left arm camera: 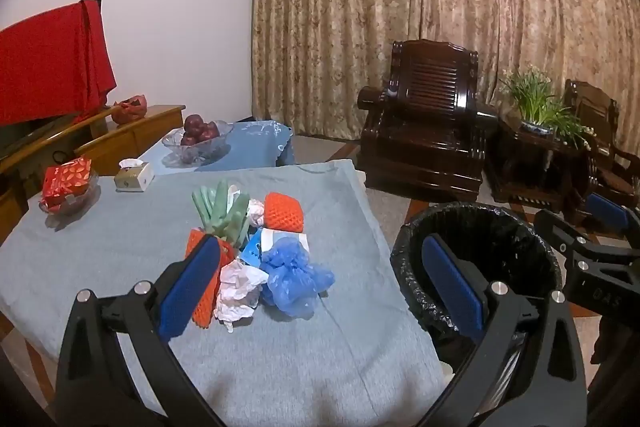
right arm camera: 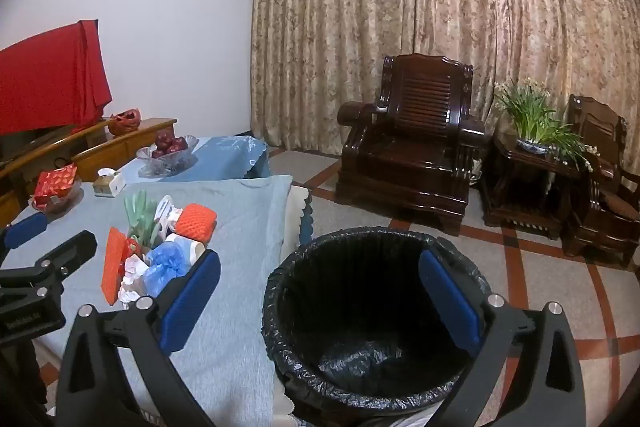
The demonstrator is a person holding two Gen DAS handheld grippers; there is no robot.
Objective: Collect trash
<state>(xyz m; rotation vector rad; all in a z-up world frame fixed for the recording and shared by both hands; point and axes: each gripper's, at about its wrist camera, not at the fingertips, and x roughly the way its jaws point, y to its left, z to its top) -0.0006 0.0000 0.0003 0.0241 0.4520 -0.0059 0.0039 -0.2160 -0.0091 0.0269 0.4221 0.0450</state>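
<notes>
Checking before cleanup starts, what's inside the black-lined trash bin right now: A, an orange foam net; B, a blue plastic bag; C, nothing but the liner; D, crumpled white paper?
C: the right wrist view looks into the trash bin and shows only its black liner; the trash pile sits on the table.

Fruit bowl (left arm camera: 198, 143) with dark red fruit far left on blue cloth. Tissue box (left arm camera: 134, 175) near it, red packet (left arm camera: 66, 181) in dish further left. Dark armchair (left arm camera: 426, 131) far right before curtain (left arm camera: 440, 7); plant (left arm camera: 540, 103) beside it.
</notes>
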